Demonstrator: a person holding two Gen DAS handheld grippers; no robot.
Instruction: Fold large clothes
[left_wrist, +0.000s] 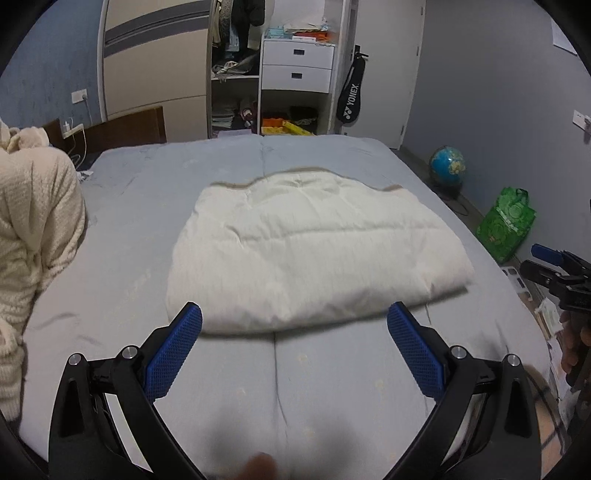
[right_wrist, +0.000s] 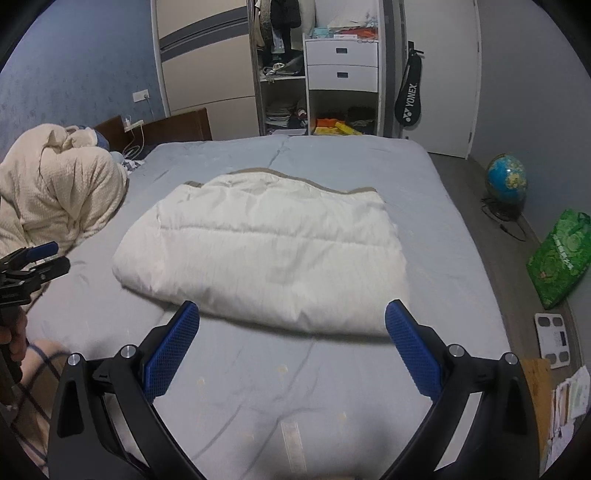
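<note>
A folded cream-white padded garment (left_wrist: 310, 251) lies flat in the middle of the grey-blue bed (left_wrist: 147, 206); it also shows in the right wrist view (right_wrist: 266, 247). My left gripper (left_wrist: 294, 317) is open and empty, its blue pads held above the bed just short of the garment's near edge. My right gripper (right_wrist: 291, 317) is open and empty, likewise just short of the near edge. The right gripper shows at the right edge of the left wrist view (left_wrist: 554, 266), and the left gripper at the left edge of the right wrist view (right_wrist: 33, 258).
A heap of cream knitted fabric (right_wrist: 55, 192) lies at the bed's left side by the headboard. An open wardrobe with white drawers (right_wrist: 341, 66) stands beyond the bed. On the floor at right are a globe (right_wrist: 506, 179), a green bag (right_wrist: 559, 258) and a white scale (right_wrist: 553, 339).
</note>
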